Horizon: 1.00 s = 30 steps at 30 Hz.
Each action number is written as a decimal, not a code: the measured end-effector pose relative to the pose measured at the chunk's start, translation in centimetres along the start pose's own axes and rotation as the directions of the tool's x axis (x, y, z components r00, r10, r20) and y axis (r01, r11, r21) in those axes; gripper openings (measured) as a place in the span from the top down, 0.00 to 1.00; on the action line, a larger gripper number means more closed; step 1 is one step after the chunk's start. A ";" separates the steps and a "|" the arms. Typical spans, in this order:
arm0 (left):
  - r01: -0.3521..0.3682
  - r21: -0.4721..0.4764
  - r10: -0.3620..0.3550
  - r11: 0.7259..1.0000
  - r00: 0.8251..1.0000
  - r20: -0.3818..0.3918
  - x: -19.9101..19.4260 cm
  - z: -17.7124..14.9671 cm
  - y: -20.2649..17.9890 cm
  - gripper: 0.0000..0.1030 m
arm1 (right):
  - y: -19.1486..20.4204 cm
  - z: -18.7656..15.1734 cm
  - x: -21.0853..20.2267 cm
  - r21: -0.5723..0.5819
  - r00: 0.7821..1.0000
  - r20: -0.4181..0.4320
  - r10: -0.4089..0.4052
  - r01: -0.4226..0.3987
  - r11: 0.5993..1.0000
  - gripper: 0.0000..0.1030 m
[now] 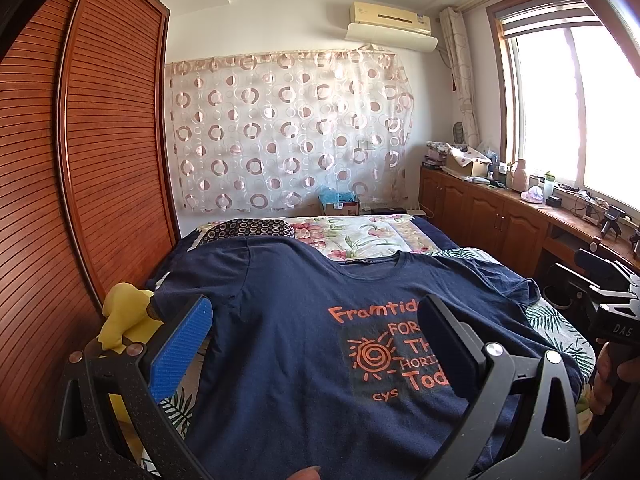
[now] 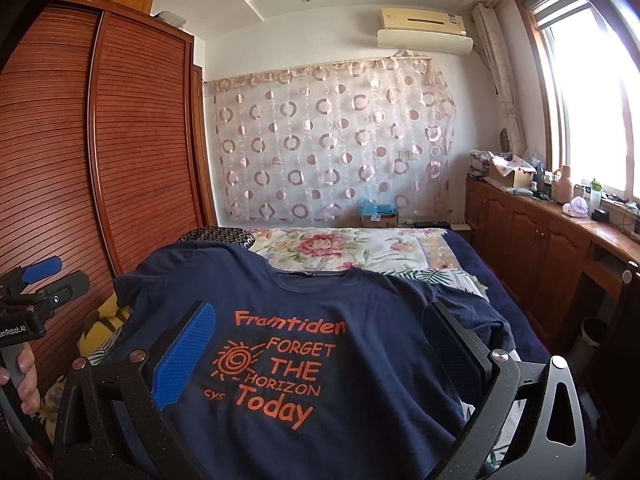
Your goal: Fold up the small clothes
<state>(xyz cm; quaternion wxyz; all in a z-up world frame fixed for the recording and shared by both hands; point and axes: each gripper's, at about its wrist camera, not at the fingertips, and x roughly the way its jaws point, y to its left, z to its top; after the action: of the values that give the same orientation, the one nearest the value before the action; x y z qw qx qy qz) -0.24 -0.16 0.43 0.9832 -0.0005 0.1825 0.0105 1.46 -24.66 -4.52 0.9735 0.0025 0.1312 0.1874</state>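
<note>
A navy T-shirt with orange lettering lies spread face up on the bed, collar toward the far wall. My left gripper hovers open above its chest and left sleeve side, holding nothing. Over the printed text, my right gripper is also open and empty. The right gripper's body shows at the edge of the left wrist view, and the left gripper sits at the left edge of the right wrist view, held by a hand.
A yellow garment lies at the bed's left edge beside the slatted wooden wardrobe. A floral quilt and a dotted pillow lie beyond the shirt. Wooden cabinets with clutter run along the window side.
</note>
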 end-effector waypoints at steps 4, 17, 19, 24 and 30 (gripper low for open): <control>-0.001 0.001 0.001 1.000 1.000 0.002 0.0 0.0 -0.1 0.00 | 0.0 0.0 0.0 -0.001 1.000 0.001 0.000 0.000 1.000 0.00; -0.006 0.003 0.006 1.000 1.000 0.008 -0.4 0.4 0.6 0.00 | 0.1 0.1 0.0 -0.001 1.000 0.002 0.002 -0.002 1.000 0.00; -0.007 0.004 0.007 1.000 1.000 0.008 -0.4 0.4 0.6 0.00 | 0.1 0.1 0.0 -0.001 1.000 0.002 0.002 -0.002 1.000 0.00; -0.007 0.004 0.007 1.000 1.000 0.009 -0.4 0.4 0.6 0.00 | 0.1 0.1 0.0 -0.002 1.000 0.002 0.003 -0.003 1.000 0.00; -0.006 0.003 0.006 1.000 1.000 0.007 -0.4 0.3 0.7 0.00 | 0.2 0.0 0.0 -0.002 1.000 0.002 0.003 -0.003 1.000 0.00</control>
<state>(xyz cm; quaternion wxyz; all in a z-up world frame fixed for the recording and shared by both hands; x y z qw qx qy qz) -0.48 0.51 0.87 0.9838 0.0016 0.1788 0.0132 1.38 -24.51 -4.48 0.9734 0.0019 0.1298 0.1890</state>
